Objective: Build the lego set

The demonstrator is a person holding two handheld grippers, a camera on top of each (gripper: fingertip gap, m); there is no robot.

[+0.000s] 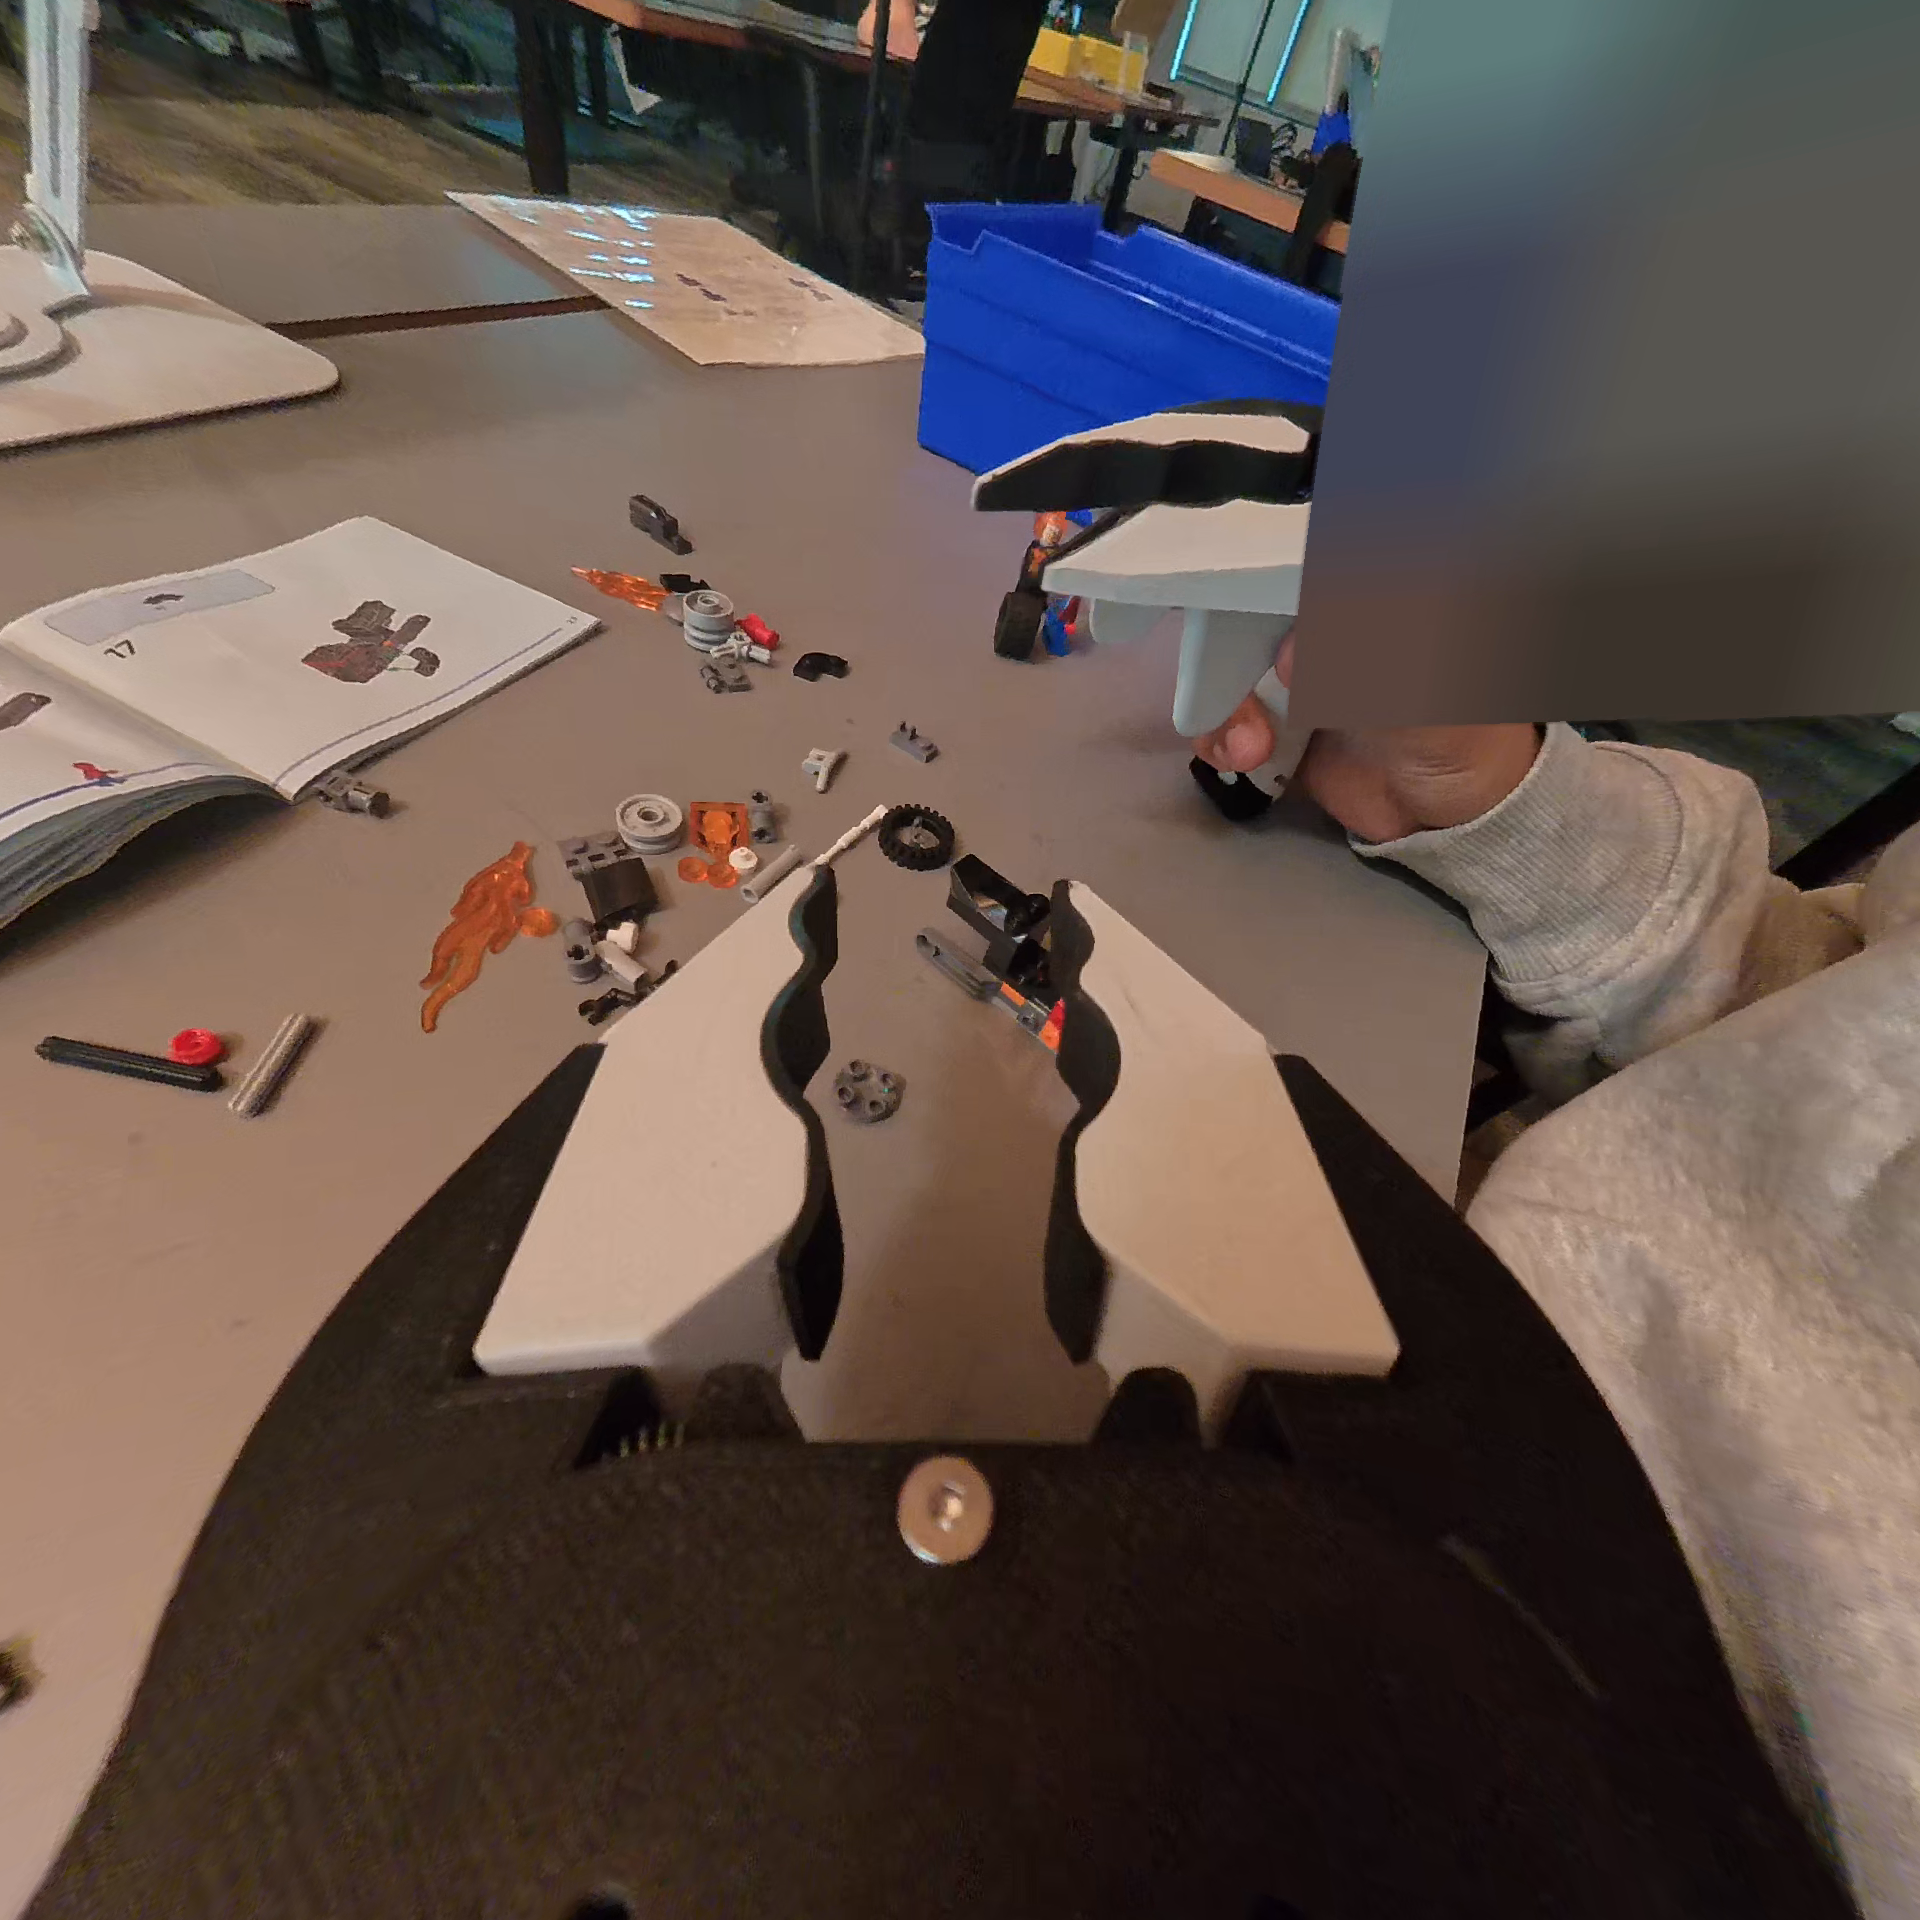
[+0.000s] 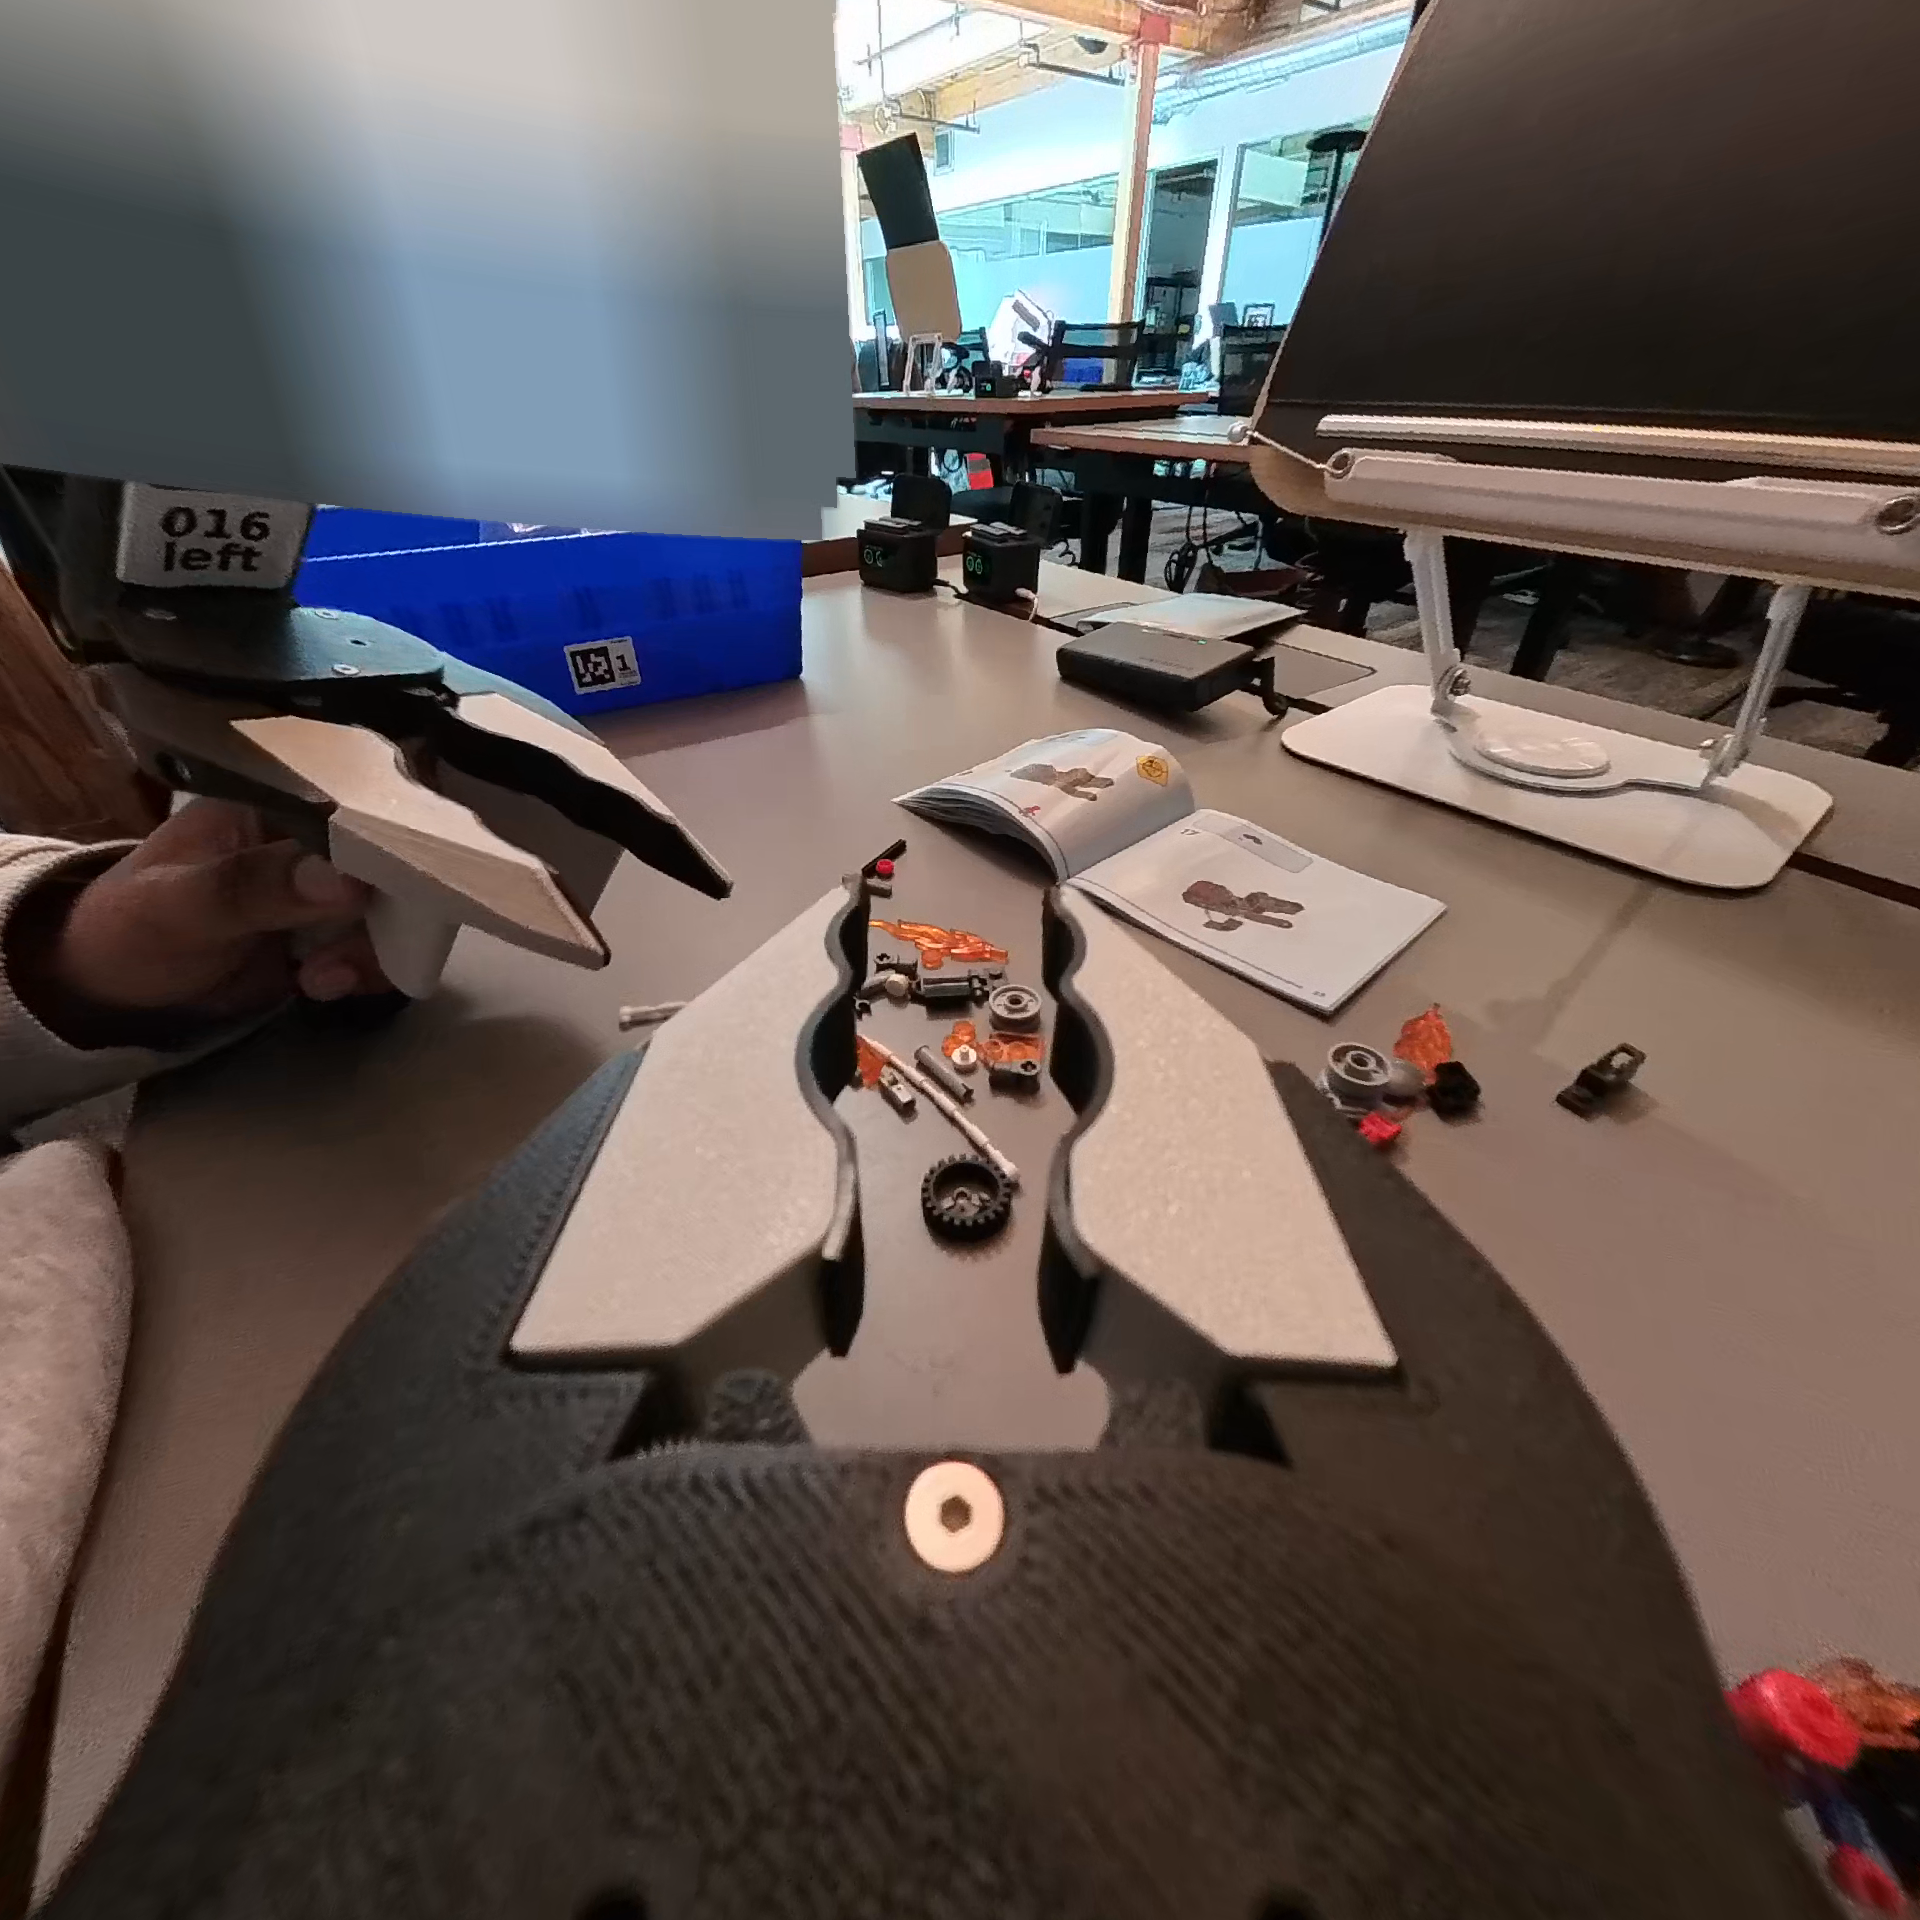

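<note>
blue bin (image 1: 1081, 343), orange flame pieces (image 1: 483, 925), black tyre (image 2: 966, 1197)

Printed writing stands on a grey tag (image 2: 213, 540) on the left gripper (image 2: 657, 923), a white sticker (image 2: 602, 665) on the blue bin (image 2: 499, 613), and the open booklet (image 2: 1247, 914).

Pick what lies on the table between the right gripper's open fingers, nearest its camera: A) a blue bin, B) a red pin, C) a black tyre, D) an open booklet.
C: in the right wrist view the black tyre lies between the right gripper fingers, closest in.
</note>
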